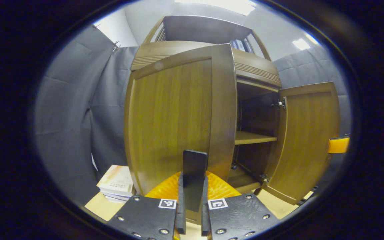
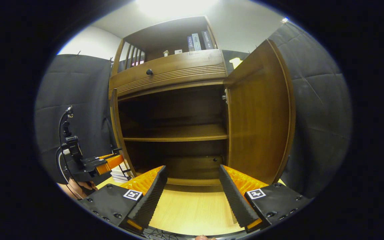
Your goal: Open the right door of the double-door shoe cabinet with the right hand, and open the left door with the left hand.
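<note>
both doors (image 1: 175,116) swung out; left gripper (image 1: 192,186) clamps one (right gripper (image 2: 192,190) spread).

Grey cloth walls (image 1: 68,110) around the booth, white wall (image 2: 88,41) behind them. Ceiling lights (image 1: 300,43) on. Light wood floor (image 2: 192,210). Stack of books (image 1: 117,183) on the floor by the cloth. Upper shelf holds upright books (image 2: 197,41).

black screwed gripper plates (image 1: 145,216), square tags (image 2: 132,194), cable (image 2: 60,133)
</note>
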